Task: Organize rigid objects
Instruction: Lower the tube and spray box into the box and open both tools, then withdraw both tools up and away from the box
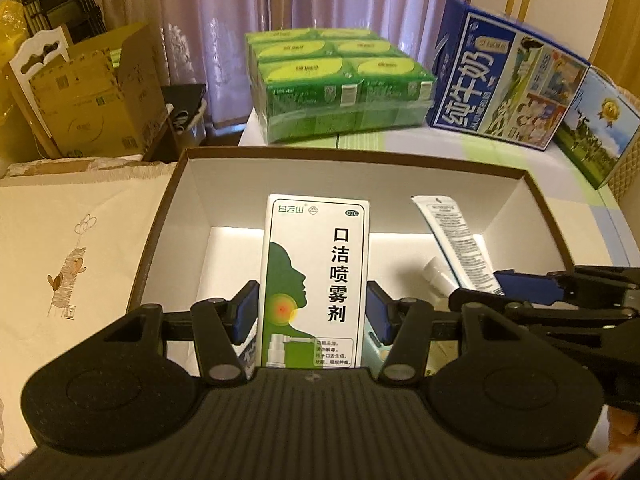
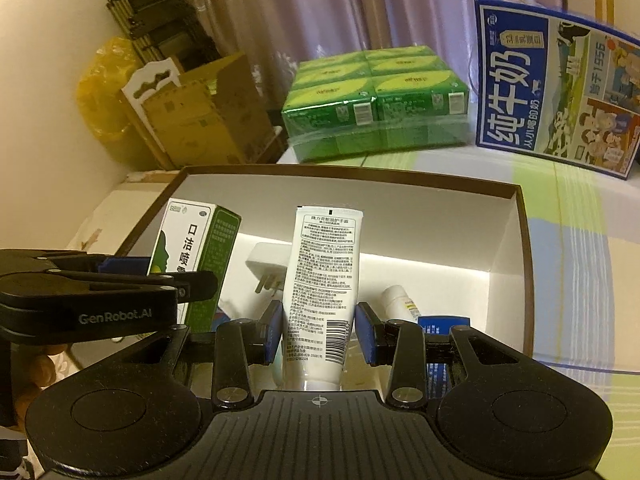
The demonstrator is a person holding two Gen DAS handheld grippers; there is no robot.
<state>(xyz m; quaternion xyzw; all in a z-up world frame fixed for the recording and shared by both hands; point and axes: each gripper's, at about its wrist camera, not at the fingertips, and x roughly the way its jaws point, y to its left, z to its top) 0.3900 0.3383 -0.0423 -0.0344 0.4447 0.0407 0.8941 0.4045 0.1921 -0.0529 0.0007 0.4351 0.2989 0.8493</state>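
White and green card fills the middle of my left wrist view: the spray box [image 1: 314, 280] stands between the blue pads [image 1: 378, 312] of my left gripper [image 1: 312, 314], whose jaws are closed to the box's width and hold it at its lower half. Its long axis runs straight ahead along my fingers, the top end pointing toward the far wall of the open carton [image 1: 360, 184], so it hangs over the carton's white floor, not on it. To its right the hand-cream tube [image 1: 456, 244] leans in, with my other tool's black frame crossing the lower right corner. In the right wrist view, my right gripper [image 2: 318, 332] has its jaws drawn in on that tube [image 2: 324, 292] just above the cap end, the crimped end pointing away from me, the long axis again in line with the fingers. Below it on the carton floor lie a white plug adapter [image 2: 266, 264], a small white bottle [image 2: 398, 302] and a blue pack [image 2: 442, 322]. The spray box [image 2: 192, 256] sits just left of the tube, so I judge that each thing must go down in its own lane, left for the box, centre for the tube, without the two tools fouling.
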